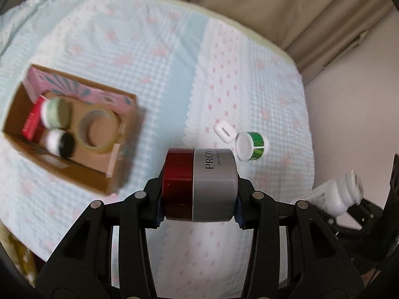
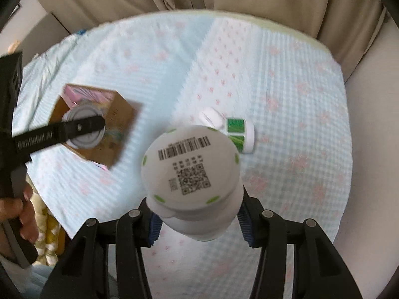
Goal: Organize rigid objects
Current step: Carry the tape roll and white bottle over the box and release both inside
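Above the pale blue quilted bedspread (image 1: 154, 49), both tools loaded: mid-carry step, by the look of it, with two items lifted clear and the cardboard box (image 1: 74, 172) as the likely destination.

Largest first. One cardboard box, open-topped, toward the left of the bedspread. Inside it, counted: one pink patterned carton (image 1: 82, 89) along the far wall, one red packet (image 1: 31, 122), one clear tape roll (image 1: 98, 130), two small jars on their sides, one pale green (image 1: 56, 113), one white with a black end (image 1: 61, 143).

One white bottle (image 2: 192, 169), clamped in the right gripper (image 2: 197, 218), its barcoded base toward the lens. One red-and-silver cream jar (image 1: 199, 183), held crosswise and pinched end to end by the left gripper (image 1: 198, 208), above the cloth just right of the box.

On the bedspread, well right of the box: one green-labelled white tub (image 1: 251, 147) on its side, and touching or just beside it one small white earbud case (image 1: 224, 130).

Next move probably calls for travelling leftward over the box, finding a bare patch beside the tape roll, lowering, then parting the jaws. Two loose items then left to fetch.
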The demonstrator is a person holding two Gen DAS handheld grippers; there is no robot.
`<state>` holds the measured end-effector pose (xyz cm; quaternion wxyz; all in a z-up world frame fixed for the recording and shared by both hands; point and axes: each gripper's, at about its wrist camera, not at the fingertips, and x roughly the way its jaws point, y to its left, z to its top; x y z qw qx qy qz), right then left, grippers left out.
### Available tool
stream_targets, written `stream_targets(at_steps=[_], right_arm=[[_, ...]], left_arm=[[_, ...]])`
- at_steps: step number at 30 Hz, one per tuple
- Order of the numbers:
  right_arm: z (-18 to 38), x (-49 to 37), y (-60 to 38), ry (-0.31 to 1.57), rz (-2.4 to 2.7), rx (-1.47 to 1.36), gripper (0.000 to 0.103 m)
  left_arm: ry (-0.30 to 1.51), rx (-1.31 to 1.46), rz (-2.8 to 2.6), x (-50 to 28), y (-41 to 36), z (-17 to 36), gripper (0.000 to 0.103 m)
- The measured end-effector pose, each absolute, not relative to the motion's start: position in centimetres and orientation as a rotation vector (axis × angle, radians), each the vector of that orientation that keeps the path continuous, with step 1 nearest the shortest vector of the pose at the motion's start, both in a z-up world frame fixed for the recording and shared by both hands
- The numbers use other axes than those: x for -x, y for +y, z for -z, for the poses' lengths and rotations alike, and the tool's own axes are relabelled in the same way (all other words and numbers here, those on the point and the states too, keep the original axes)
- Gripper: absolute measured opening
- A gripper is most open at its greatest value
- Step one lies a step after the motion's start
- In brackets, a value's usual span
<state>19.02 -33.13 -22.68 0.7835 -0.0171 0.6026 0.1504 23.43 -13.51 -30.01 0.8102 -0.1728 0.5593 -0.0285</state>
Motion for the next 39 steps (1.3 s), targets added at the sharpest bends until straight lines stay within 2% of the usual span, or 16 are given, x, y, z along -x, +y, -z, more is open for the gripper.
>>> stream_targets(at_steps=[9,19,26,32,39], right_arm=[[16.9,-17.5,-27.0,1.230,-0.380,-0.166,0.047],[16.1,-17.5,-18.3,1.220,-0.319,-0.407,0.047],[18.2,-17.8,-11.9,1.249,-0.206,-0.589,0.047],[22.2,-18.3,-8.5,1.285,-0.100,-0.784,0.047],[27.2,-20.7,-6.6,1.375,-0.013,-0.785,0.047]], left_arm=[[1.119,0.306,0.054,-20.1,-5.5,23.0,0.038],[1.094,0.248,0.121,-20.1,4.7,20.8,0.038],[1.148,0.164,0.216,-21.6,10.7,22.6,0.038],[1.235,0.072,0.291,-23.8,13.5,26.9,0.038],[1.343,0.006,0.320,-26.7,15.0,33.1,0.038]])
